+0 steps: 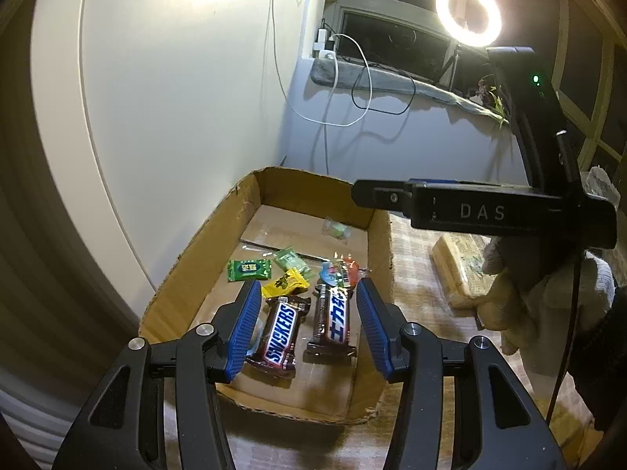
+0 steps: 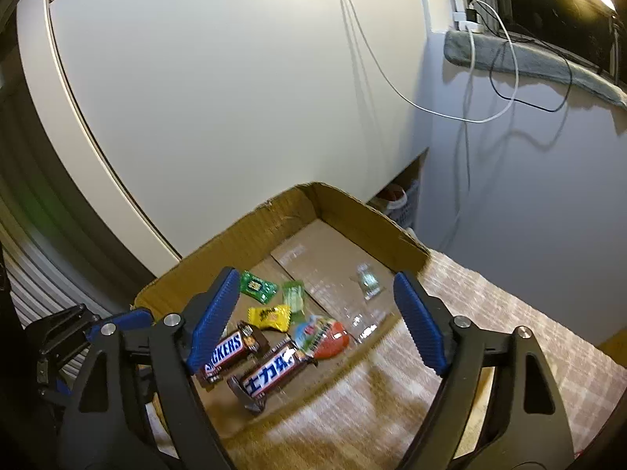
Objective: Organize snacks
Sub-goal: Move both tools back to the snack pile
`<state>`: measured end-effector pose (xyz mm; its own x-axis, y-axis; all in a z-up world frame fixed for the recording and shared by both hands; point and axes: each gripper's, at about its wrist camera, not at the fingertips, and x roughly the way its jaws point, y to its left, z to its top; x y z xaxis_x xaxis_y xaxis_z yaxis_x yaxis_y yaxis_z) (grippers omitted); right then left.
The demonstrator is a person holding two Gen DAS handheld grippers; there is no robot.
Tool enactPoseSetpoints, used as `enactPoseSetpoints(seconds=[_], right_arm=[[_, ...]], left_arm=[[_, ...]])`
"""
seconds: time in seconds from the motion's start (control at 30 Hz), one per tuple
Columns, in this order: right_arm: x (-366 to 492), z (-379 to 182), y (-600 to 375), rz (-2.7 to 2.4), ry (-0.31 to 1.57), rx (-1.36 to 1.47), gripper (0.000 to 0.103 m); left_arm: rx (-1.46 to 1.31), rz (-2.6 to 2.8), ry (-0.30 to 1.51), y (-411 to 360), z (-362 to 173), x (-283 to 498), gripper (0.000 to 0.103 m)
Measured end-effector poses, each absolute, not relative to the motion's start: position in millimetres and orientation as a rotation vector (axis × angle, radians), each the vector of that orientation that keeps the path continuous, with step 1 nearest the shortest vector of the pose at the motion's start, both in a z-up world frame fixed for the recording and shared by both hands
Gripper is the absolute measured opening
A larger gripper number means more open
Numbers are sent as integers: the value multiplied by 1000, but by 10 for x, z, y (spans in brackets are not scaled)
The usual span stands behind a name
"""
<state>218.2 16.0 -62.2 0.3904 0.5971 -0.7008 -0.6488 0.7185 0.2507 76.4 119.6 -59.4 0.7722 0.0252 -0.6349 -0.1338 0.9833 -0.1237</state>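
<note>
An open cardboard box (image 1: 270,184) (image 2: 243,235) holds the snacks. Two brown Snickers bars lie side by side near its front, one (image 1: 280,337) (image 2: 225,352) with Latin letters, the other (image 1: 333,321) (image 2: 270,372) with Chinese letters. Behind them lie a green candy (image 1: 249,270), a yellow candy (image 1: 286,282), a pale green candy (image 1: 292,260), a red and blue packet (image 1: 337,274) and a clear packet (image 1: 336,229). My left gripper (image 1: 308,284) hangs open above both bars, pads clear of them. My right gripper (image 2: 316,276) stands wide open over the box's near edge, nothing in it.
A checked cloth (image 1: 415,274) covers the table to the right of the box, with a wrapped pale loaf (image 1: 458,274) on it. A gloved hand (image 1: 521,305) holds the right gripper's black body (image 1: 482,211). A white wall with hanging cables stands behind, and a ring light (image 1: 468,13).
</note>
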Motion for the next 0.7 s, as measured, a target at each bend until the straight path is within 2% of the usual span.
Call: enactPoseSetpoints(seconds=[0.33,0.7], right_arm=[[2083,-579,-229,736,890,-32,83],[1828,-399,-963,660,834,12,83]], left_arm=[[-142,61,669,996,-522,719,50],[-145,-1,665,662,-505,745,50]])
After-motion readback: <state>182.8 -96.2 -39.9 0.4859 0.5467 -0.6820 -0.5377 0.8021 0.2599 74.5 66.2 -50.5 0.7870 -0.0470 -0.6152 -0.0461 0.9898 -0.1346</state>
